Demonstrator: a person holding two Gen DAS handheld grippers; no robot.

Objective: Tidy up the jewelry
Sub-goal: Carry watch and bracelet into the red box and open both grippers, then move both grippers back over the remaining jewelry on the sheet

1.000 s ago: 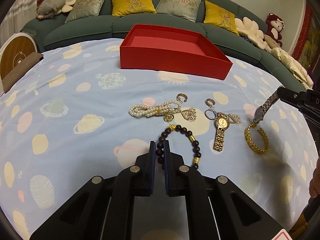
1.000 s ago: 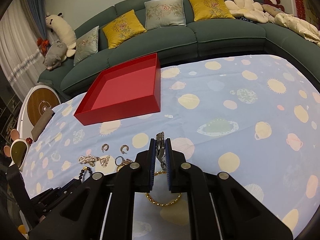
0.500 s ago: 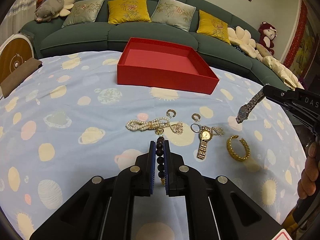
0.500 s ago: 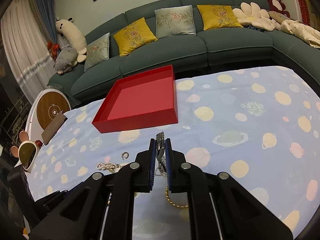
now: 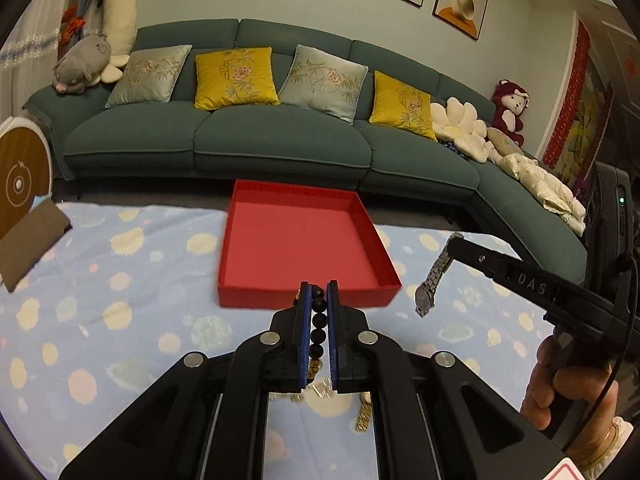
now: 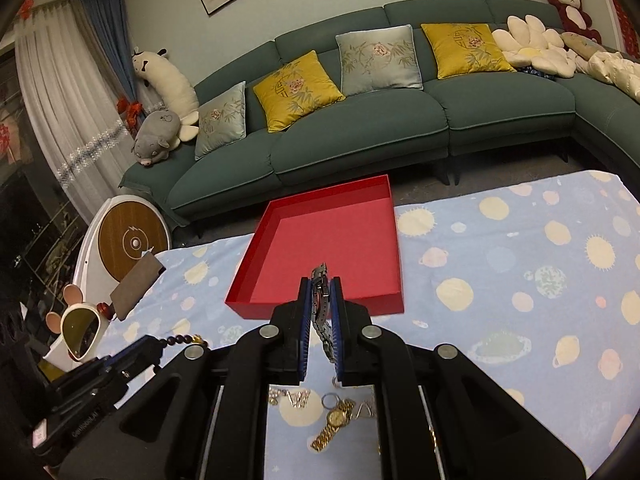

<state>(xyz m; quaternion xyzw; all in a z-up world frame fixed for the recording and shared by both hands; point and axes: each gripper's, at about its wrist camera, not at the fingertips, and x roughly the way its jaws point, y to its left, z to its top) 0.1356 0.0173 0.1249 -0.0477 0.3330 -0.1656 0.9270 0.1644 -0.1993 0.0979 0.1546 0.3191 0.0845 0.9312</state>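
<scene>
My left tongs (image 5: 319, 300) pinched the dark bead bracelet (image 5: 318, 326); my right tongs (image 6: 320, 296), lettered "DAS", clamped the silver watch (image 6: 321, 308) near the red tray (image 6: 332, 240).

Silver watch (image 6: 322, 312) pinched in right tongs (image 6: 320, 300) — red tray (image 6: 256, 302) just beyond.

White letters "DAS" stand on the black arm of the right gripper (image 5: 456, 245), at three o'clock in the left wrist view.
</scene>
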